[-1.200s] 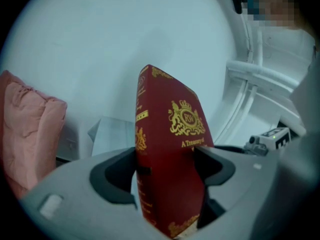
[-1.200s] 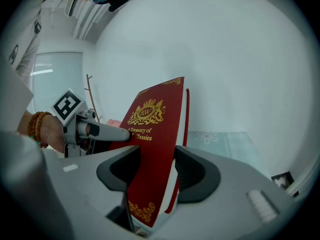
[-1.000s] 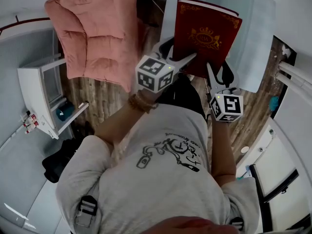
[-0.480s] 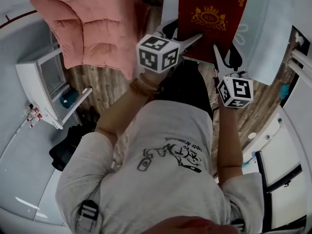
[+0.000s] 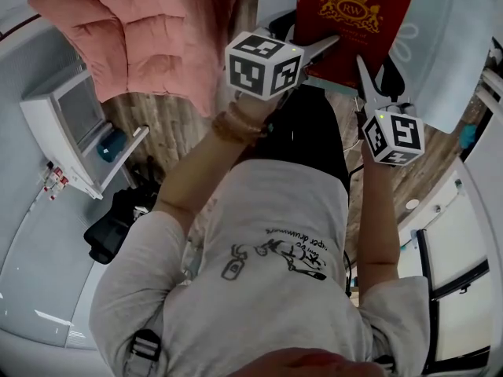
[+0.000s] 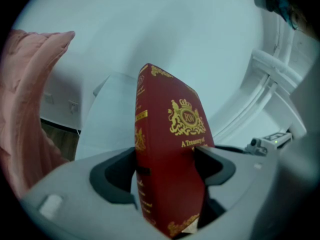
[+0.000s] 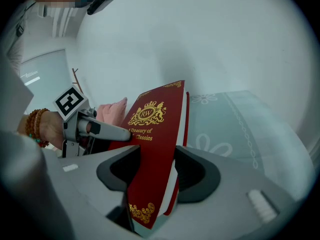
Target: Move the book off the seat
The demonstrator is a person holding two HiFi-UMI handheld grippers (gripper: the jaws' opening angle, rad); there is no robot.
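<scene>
One book [image 5: 354, 22], red with a gold crest on its cover, was seen. It was held up by two grippers and was clear of the seat. It hung over a pale cloth [image 5: 440, 61], cover towards the head camera. Whether it touched the cloth could not be told.

Left gripper [image 5: 318, 49]: jaws clamped on the book at its near corner by the spine, one jaw on the front cover and one on the back. The left gripper view showed the spine upright between them.

Right gripper [image 5: 368, 81]: jaws clamped on the book's near edge at the page side, with white page edges against one jaw.

There were two marker cubes, one on each gripper: left cube [image 5: 263, 63], right cube [image 5: 393, 137].

One seat [image 5: 134, 38], pink and padded, lay to the left of the book and apart from it, with nothing on it.

Two flower outlines showed on the cloth in the right gripper view.

One white cabinet [image 5: 71, 124] stood at the far left on a wooden floor [image 5: 169, 144].

One person in a grey printed shirt [image 5: 259, 289] wore a bead bracelet [image 5: 228, 124] on the left wrist.
</scene>
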